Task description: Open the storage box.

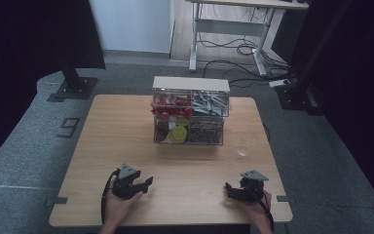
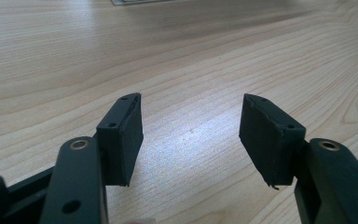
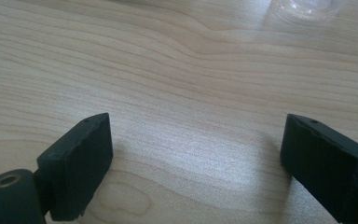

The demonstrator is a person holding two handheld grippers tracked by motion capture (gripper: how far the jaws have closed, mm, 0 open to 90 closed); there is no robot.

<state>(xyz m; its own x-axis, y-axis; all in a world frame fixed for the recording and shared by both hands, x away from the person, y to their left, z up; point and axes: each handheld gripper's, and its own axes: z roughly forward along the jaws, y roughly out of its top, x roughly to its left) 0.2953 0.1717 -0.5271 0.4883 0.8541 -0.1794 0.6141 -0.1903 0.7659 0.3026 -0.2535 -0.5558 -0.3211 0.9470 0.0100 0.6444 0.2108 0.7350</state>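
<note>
Right now you hold both grippers low over the near edge of the wooden table, one in each hand, with your forearms coming in from the bottom of the high view. Your left gripper sits at the near left of the table, pointing toward the right and slightly away from you. In the left gripper view its two black jaws stand well apart, with nothing but bare wood grain between the pads, so it grips nothing. Your right gripper sits at the near right, pointing toward the left, roughly facing the other one across a wide stretch of bare tabletop. In the right gripper view its jaws are also spread wide, and only the table surface shows between them, so it too is empty.

Nearest to your right gripper is a small clear cup, standing on the table beyond that gripper and toward the right edge; its rim appears at the top of the right gripper view, well apart from the jaws. Farther back, at the middle of the table, stands a clear compartment box with a pale top. Its compartments hold red pieces, grey pieces, a yellow round piece and dark small bits; finer detail is too small to tell. Neither gripper touches the box or the cup.
</note>
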